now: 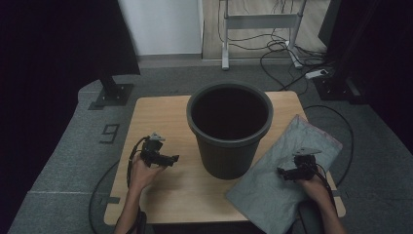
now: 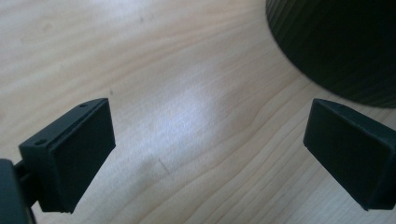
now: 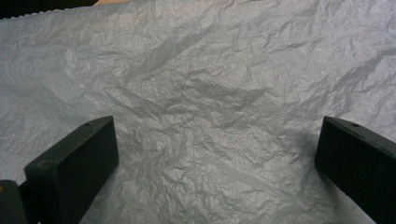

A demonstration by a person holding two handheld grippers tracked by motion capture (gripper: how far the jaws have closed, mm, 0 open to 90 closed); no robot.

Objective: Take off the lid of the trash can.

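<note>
A dark round bin (image 1: 229,127) stands upright in the middle of the wooden table (image 1: 160,117). A flat grey crinkled plastic bag (image 1: 272,185) lies to its right, reaching past the table's front right edge. My left gripper (image 1: 173,159) hovers open over bare wood left of the bin; its view shows the bin's ribbed wall (image 2: 341,46) at the upper right and nothing between the jaws. My right gripper (image 1: 281,171) is open just above the bag (image 3: 201,107), whose wrinkled surface lies under and between the jaws.
The table stands on grey floor mats. Beyond it are a white metal frame (image 1: 260,22), cables and a power strip (image 1: 316,73) on the floor, and a black stand base (image 1: 113,92) at the left. Dark curtains close both sides.
</note>
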